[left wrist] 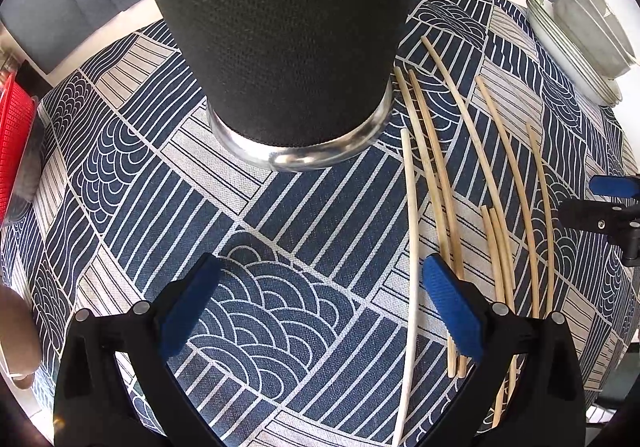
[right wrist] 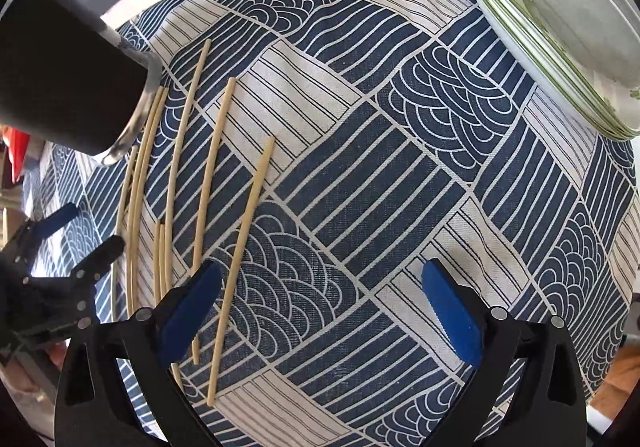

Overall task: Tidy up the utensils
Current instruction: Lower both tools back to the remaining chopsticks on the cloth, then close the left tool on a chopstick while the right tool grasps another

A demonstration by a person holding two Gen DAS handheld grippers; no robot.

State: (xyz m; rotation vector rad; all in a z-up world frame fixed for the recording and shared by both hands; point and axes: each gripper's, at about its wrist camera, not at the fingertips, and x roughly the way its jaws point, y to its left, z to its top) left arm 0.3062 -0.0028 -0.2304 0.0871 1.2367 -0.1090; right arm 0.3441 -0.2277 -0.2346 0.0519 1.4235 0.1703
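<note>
Several wooden chopsticks (left wrist: 480, 151) lie loose on the patterned cloth, right of a tall black mesh holder (left wrist: 280, 31) with a metal base ring. My left gripper (left wrist: 320, 299) is open and empty above the cloth in front of the holder, its right finger over some chopsticks. In the right wrist view the chopsticks (right wrist: 244, 243) lie at left beside the holder (right wrist: 68, 75). My right gripper (right wrist: 320, 299) is open and empty, its left finger over the nearest chopsticks. The left gripper's black frame (right wrist: 60, 279) shows at the far left.
A stack of white plates and bowls (left wrist: 580, 35) stands at the far right of the table; it also shows in the right wrist view (right wrist: 560, 31). A red basket (left wrist: 16, 135) sits at the left edge. The blue-and-white cloth (left wrist: 280, 247) covers the table.
</note>
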